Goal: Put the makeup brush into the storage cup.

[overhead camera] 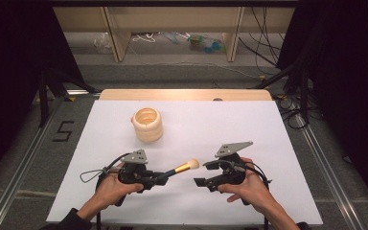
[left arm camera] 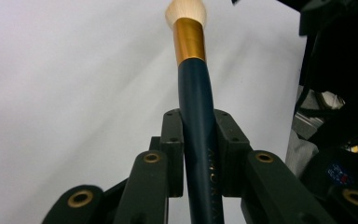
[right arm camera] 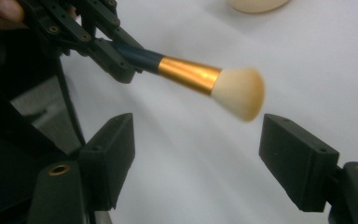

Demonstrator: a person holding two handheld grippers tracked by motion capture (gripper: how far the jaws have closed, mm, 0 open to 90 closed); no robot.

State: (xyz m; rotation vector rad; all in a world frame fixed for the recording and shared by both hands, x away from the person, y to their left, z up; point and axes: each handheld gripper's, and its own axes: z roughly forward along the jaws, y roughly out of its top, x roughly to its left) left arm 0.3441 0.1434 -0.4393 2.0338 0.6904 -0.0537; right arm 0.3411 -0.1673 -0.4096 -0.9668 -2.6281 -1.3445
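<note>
— While the left gripper (overhead camera: 159, 178) has its jaws clamped on the dark handle of the makeup brush (overhead camera: 182, 168), where does the brush itself sit?

— Lifted just off the white tabletop (overhead camera: 249, 129), near the front edge, bristles pointing toward the right gripper (overhead camera: 201, 173). The left gripper view shows the handle pinched between the two jaw pads, gold ferrule (left arm camera: 189, 41) and pale bristle head (left arm camera: 185, 11) well clear of them.

— And the right gripper?

— Jaws apart, not touching anything. In its own view the bristle head (right arm camera: 239, 93) hangs just beyond the gap between them. If this is a handover, it would do well to close on the ferrule or the handle, not the soft bristles, and the left should keep its clamp until the right has a firm hold.

— Room to move?

— Plenty, judging by the bare sheet to the right and ahead. The stacked-ring holder (overhead camera: 147, 124) stands well apart at the back left; the front edge lies close under the person's hands.
</note>
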